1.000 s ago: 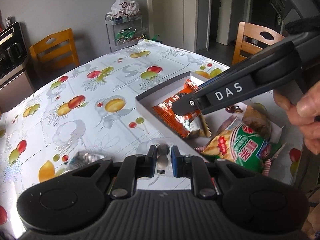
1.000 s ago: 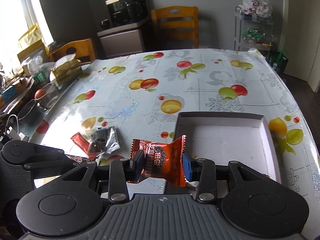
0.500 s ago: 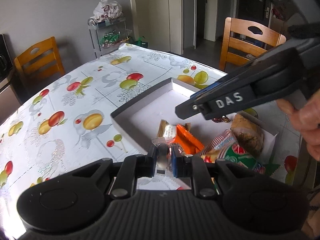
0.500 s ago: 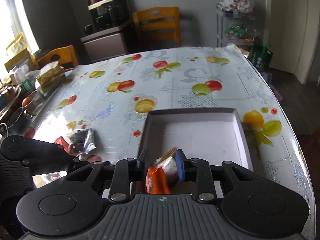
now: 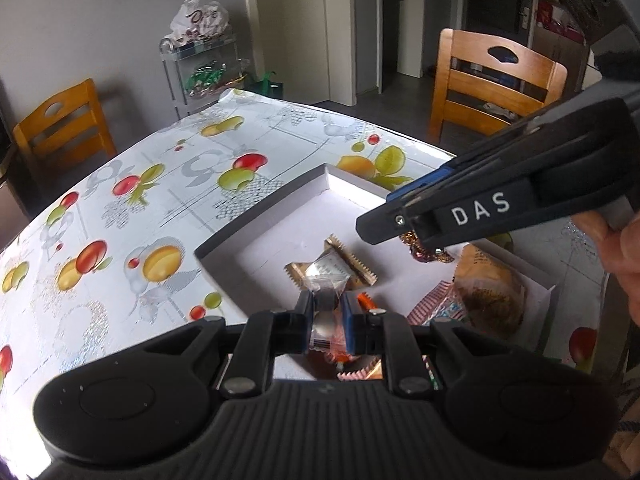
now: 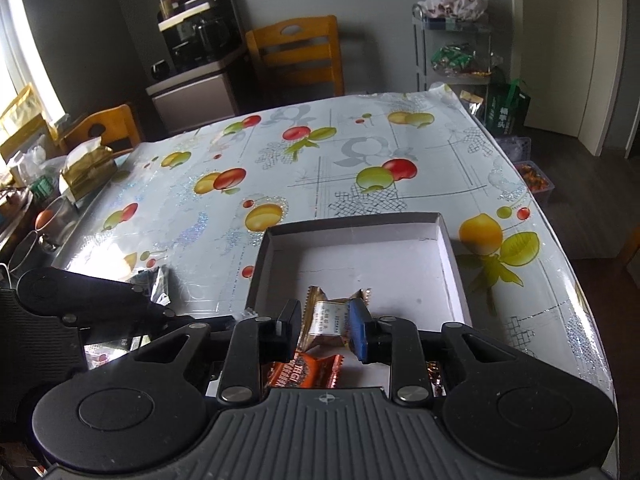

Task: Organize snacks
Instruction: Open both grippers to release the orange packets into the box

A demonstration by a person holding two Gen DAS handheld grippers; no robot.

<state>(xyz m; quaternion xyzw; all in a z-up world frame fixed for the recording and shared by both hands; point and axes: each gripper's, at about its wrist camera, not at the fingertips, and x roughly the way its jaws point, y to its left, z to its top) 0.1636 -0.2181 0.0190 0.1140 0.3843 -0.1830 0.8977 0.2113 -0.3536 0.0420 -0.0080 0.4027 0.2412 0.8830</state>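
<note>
A shallow white box (image 5: 260, 216) (image 6: 352, 220) sits on the fruit-print tablecloth. My left gripper (image 5: 326, 316) is shut on a small clear-wrapped candy (image 5: 325, 306) above the box's near edge. A gold-wrapped candy (image 5: 356, 264) (image 6: 328, 316) lies loose in the box. My right gripper (image 6: 324, 328) hovers above it with its jaws a little apart and nothing pressed between them. Under it lies an orange packet (image 6: 304, 372). Seen from the left wrist, the right gripper (image 5: 372, 228) comes in from the right over the box. The left gripper's body (image 6: 100, 300) shows at the left of the right wrist view.
The box also holds a bun in clear wrap (image 5: 488, 296), a pink-striped wrapper (image 5: 436, 308) and a foil candy (image 5: 424, 252). A silver packet (image 6: 158, 280) lies on the cloth left of the box. A tissue pack (image 6: 86, 168) and cup (image 6: 56, 220) stand far left. A hand (image 5: 624, 264) holds the right gripper.
The right gripper has let go of the orange packet, which now lies in the box, and its jaws have narrowed. Both grippers have moved further over the box; the left still carries its candy.
</note>
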